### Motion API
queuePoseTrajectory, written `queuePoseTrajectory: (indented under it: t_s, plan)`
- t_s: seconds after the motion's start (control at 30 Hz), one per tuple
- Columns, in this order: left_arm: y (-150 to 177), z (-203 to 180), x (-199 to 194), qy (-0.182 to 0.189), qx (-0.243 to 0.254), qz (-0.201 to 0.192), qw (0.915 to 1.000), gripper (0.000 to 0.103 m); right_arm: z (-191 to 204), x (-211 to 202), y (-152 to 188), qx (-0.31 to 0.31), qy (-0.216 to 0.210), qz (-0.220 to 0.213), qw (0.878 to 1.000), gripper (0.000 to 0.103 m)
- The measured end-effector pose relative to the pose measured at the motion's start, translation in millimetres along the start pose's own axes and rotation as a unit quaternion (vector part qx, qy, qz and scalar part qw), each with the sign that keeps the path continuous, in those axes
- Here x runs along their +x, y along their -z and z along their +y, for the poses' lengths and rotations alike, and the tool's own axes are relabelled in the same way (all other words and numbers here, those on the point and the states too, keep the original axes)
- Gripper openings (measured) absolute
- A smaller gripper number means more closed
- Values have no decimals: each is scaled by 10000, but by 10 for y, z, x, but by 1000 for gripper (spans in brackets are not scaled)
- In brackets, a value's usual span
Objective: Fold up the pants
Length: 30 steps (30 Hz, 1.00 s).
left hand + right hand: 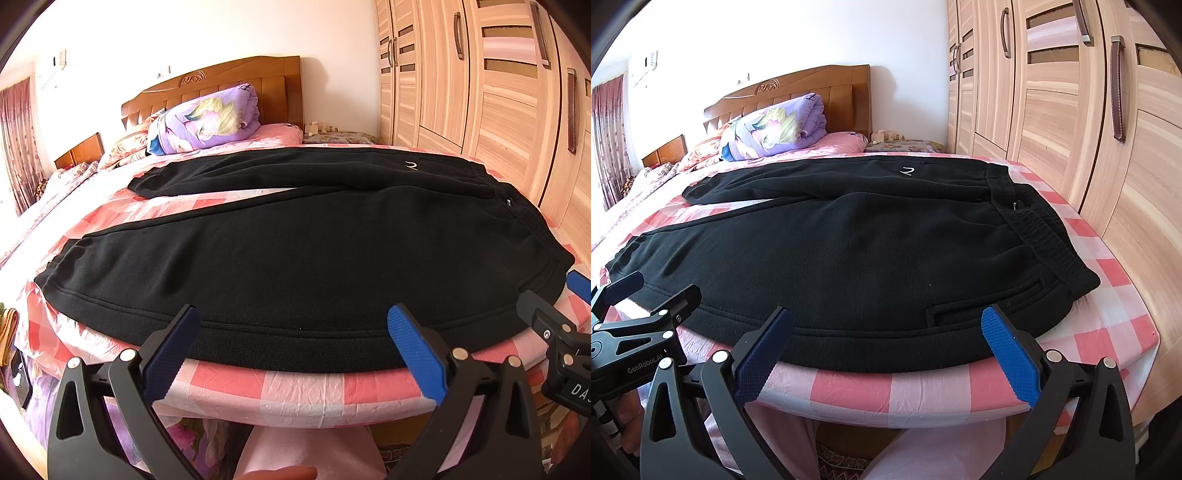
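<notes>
The black pants point(314, 251) lie spread flat on the bed point(295, 391), over its pink checked sheet, legs apart, waistband toward the wardrobe point(498, 92). At the bed's near edge the left tool point(291, 332) and right tool point(886, 328) hover side by side, both released with jaws wide, gripping nothing. A folded purple quilt point(207, 122) rests by the headboard point(229, 85).

We see black fleece pants point(314, 251) lying flat on the bed point(295, 391), along its near edge. The elastic waistband point(1049, 243) is toward the right edge of the bed, and the two legs spread toward the left, with a narrow gap between them. A small white logo point(907, 171) is on the far leg, and a slit pocket point(982, 299) is near the front edge.
</notes>
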<state>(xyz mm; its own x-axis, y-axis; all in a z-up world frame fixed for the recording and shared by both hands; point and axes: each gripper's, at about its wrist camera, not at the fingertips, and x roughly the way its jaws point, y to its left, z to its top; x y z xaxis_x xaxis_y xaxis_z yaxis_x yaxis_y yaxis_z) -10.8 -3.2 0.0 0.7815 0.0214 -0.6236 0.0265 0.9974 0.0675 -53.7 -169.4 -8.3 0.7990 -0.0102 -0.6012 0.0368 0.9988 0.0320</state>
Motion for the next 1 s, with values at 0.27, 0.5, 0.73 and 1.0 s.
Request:
queuePoseTrajectory:
  t_s: [0.27,0.5,0.73,1.0]
  plan:
    - [29,8,-20,7,36,-31,10000,102,-10,10,25,24,-7,18,10000,99]
    - [44,8,-22,6,44,-20,10000,102,-8,10,28,29,-9,23,10000,99]
    - [44,5,-20,7,47,-14,10000,102,-13,12,35,39,-10,32,10000,99]
    - [45,5,-20,7,47,-9,10000,102,-27,13,54,50,-13,39,10000,99]
